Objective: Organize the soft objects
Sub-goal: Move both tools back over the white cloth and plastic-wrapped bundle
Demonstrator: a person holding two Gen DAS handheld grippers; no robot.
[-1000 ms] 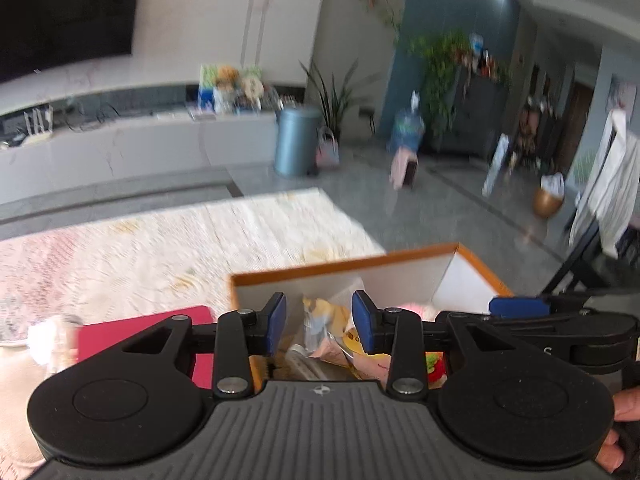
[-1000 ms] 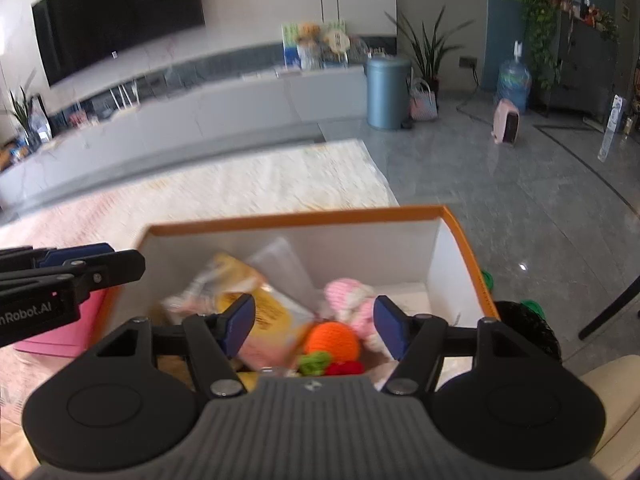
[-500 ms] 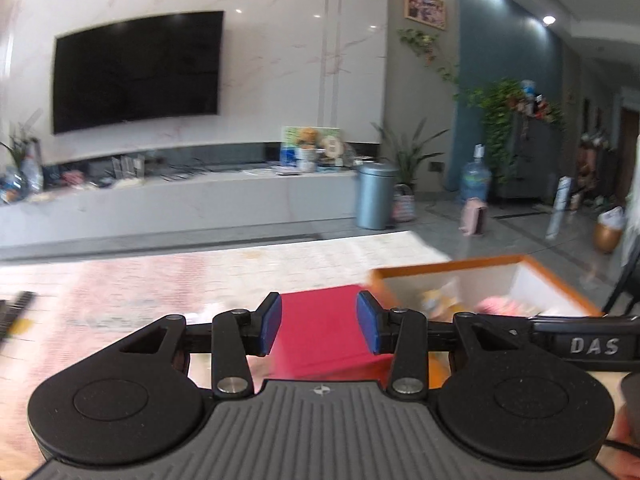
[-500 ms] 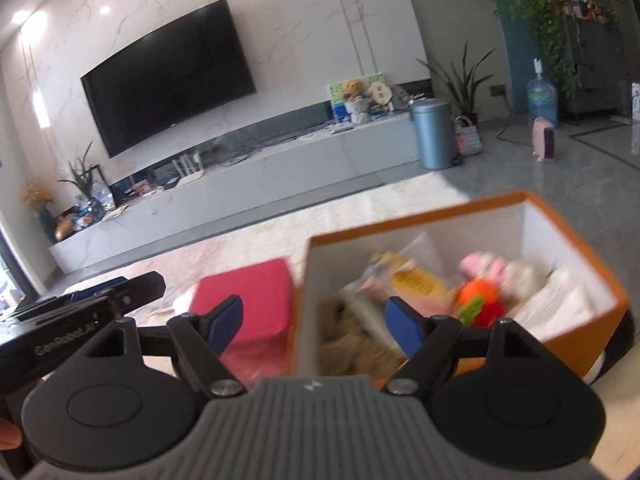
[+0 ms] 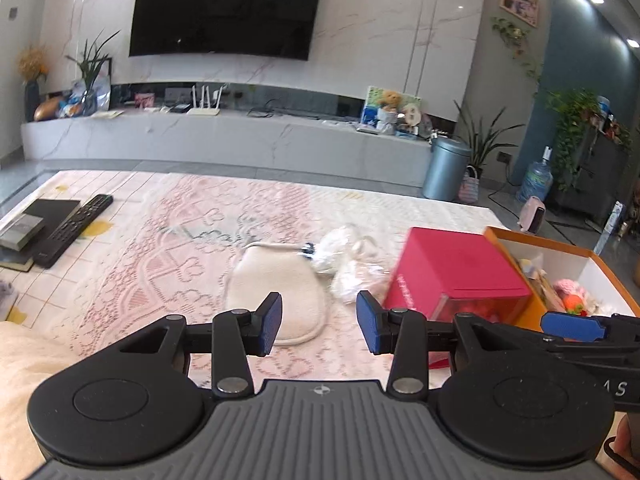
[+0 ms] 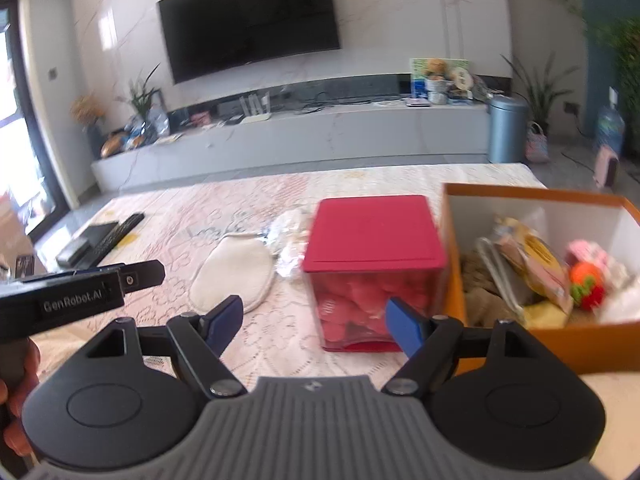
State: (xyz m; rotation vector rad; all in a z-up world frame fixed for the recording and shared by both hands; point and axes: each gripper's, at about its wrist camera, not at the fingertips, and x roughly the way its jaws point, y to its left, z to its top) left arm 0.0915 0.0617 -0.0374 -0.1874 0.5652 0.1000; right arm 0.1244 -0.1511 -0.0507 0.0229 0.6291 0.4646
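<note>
1. Orange box [image 6: 452, 248], right of right tongs [image 6: 316, 322]: already holds several soft toys.
2. Left out: cream pouch [image 5: 276, 280], crinkled bag [image 5: 352, 260], just ahead of left tongs [image 5: 319, 322].
3. Both tongs apart, empty.

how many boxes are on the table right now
2: the red-lidded box near the middle, and the open orange box just right of it, holding soft toys. Others may sit out of frame.

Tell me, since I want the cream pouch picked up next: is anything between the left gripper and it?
Nothing visible. The left gripper is open with the cream pouch straight ahead on the tablecloth.
</note>
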